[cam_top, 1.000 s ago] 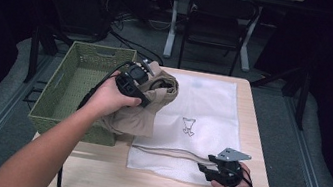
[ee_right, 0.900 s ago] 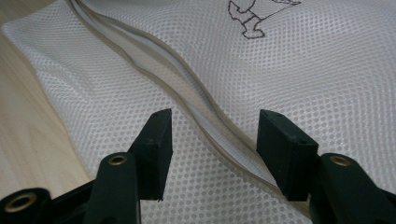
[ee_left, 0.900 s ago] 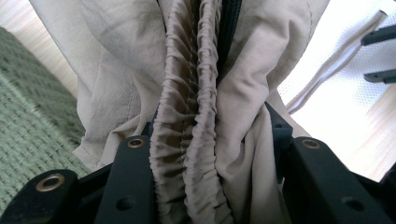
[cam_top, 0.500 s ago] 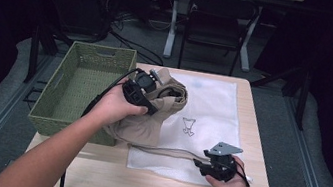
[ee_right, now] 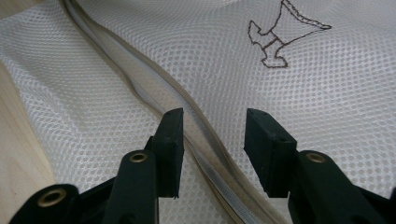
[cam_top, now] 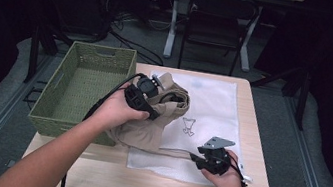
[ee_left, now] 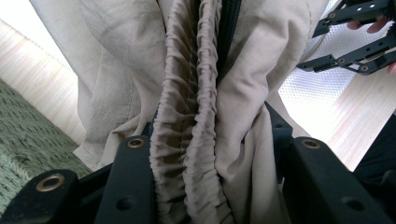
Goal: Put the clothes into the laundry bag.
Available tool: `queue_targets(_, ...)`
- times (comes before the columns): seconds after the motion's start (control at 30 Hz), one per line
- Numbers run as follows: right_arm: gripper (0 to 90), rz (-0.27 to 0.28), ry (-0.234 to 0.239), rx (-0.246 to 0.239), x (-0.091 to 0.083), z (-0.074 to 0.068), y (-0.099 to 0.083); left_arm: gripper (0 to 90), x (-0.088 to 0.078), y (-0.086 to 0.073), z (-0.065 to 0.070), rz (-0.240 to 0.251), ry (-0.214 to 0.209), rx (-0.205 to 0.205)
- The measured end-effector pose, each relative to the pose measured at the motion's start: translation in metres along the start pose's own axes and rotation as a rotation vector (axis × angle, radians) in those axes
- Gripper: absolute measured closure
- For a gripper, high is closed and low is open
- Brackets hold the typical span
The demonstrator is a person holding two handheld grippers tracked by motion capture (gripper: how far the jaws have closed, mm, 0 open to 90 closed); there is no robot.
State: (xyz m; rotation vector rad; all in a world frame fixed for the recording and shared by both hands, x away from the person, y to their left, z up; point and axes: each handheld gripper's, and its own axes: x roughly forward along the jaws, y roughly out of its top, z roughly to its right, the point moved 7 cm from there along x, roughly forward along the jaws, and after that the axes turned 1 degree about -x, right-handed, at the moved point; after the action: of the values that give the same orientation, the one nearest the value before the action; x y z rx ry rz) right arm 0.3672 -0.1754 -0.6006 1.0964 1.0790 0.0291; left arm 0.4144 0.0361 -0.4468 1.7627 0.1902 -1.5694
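Between left gripper (ee_left: pixel 212 186) jaws, waistband (ee_left: pixel 196 93) lengthwise.

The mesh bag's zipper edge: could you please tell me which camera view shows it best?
The right gripper view: the zipper edge runs close up between the right hand-held gripper jaws, across the mesh bag. The high view shows it as a thin line; the left gripper view shows bare mesh.
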Motion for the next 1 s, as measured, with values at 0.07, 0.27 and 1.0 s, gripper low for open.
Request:
queue_targets(0.07,59.1,-0.01,0.005,0.004,0.002,-0.001,0.0,59.6,0.0,0.0,0.0,-0.001,0.0,0.005)
queue_targets(0.27,64.0,-0.025,-0.002,-0.002,0.008,0.0,0.0,59.6,0.003,0.002,0.002,0.008,-0.006,-0.006)
queue_targets(1.0,87.4,-0.059,0.038,-0.084,0.015,-0.006,0.0,59.6,0.006,-0.002,0.0,0.006,-0.01,-0.009)
